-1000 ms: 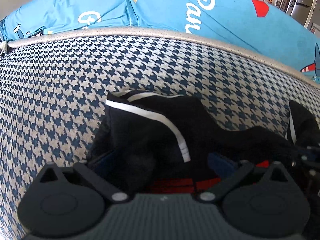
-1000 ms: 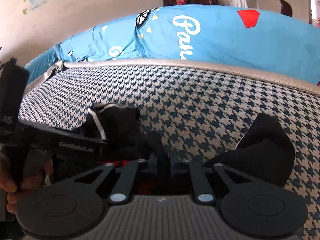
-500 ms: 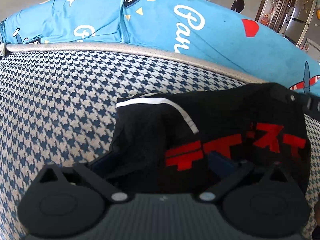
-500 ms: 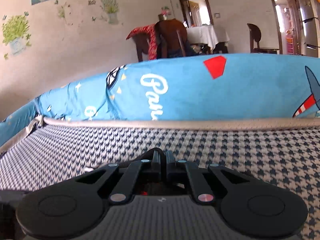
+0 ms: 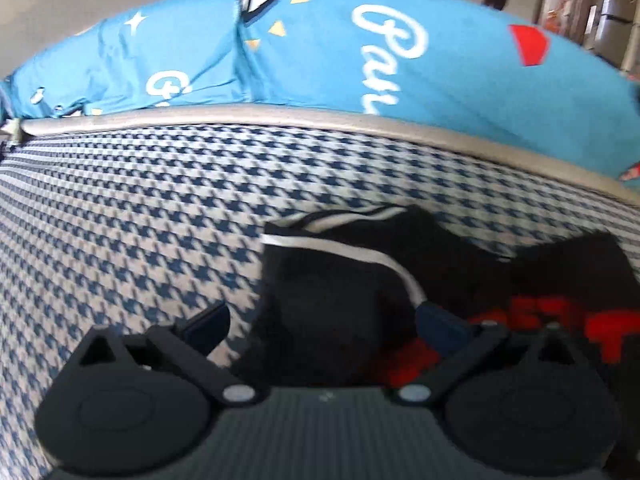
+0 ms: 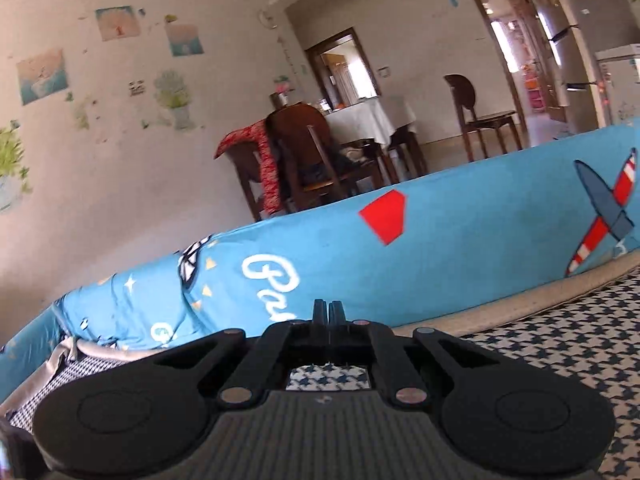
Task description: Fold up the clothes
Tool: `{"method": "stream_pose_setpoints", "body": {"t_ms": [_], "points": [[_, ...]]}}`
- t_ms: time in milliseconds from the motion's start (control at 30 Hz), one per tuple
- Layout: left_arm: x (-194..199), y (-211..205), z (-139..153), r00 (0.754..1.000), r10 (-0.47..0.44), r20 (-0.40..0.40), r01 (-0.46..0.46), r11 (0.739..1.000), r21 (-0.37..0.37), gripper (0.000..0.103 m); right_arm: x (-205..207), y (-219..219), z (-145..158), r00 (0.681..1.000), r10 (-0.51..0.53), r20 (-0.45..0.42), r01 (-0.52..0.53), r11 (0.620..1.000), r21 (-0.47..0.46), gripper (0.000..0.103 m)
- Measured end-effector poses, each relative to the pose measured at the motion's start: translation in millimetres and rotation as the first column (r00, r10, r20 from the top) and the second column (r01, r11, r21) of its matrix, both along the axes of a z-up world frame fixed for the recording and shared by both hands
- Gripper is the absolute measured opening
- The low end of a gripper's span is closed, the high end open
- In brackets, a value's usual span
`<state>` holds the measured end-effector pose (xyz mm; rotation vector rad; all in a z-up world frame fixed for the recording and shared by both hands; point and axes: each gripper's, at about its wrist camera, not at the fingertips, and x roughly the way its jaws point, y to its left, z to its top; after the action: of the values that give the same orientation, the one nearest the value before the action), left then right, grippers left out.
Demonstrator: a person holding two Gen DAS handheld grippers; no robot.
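Observation:
A black garment with a white stripe and a red print lies bunched on the houndstooth cushion. My left gripper is open and points down at it. Its left pad sits over bare cushion, and its right pad sits over the cloth. My right gripper is shut, raised and aimed nearly level across the room. I see no cloth between its fingers, and the garment is outside the right wrist view.
A blue printed bolster runs along the far side behind a beige piped edge. Houndstooth fabric extends to the right. Beyond stand wooden chairs and a table with a white cloth.
The right gripper has risen and tilted up, so the garment left its view. In the left wrist view the garment shifted right, and the raised red-print panel sank lower.

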<state>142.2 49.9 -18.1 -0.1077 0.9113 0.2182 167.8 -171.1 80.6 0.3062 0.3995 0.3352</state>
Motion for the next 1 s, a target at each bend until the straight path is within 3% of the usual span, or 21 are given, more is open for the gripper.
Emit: {"method": "stream_pose_setpoints", "body": {"t_ms": [167, 267, 467, 833, 1000], "points": [[-4, 15, -8, 1.0, 0.018, -0.018, -0.02, 0.996, -0.09, 0.103, 2, -26, -15, 0.996, -0.036, -0.082, 0.033, 0.999, -0.04, 0.005], [-9, 11, -9, 1.0, -0.014, -0.003, 0.013, 0.996, -0.09, 0.103, 2, -42, -29, 0.99, -0.05, -0.135, 0.042, 0.997, -0.064, 0.006], [-10, 6, -8, 1.0, -0.021, 0.006, 0.021, 0.991, -0.132, 0.103, 2, -63, -57, 0.967, -0.072, -0.243, 0.046, 0.993, -0.111, 0.021], [-11, -1, -10, 0.999, -0.044, 0.013, 0.045, 0.993, -0.105, 0.103, 10, -59, -90, 0.925, -0.035, -0.378, -0.031, 0.986, -0.166, 0.056], [-12, -3, -11, 0.998, -0.058, 0.013, 0.059, 0.994, -0.092, 0.103, 9, -46, -106, 0.922, -0.015, -0.387, -0.075, 0.974, -0.216, 0.056]]}}
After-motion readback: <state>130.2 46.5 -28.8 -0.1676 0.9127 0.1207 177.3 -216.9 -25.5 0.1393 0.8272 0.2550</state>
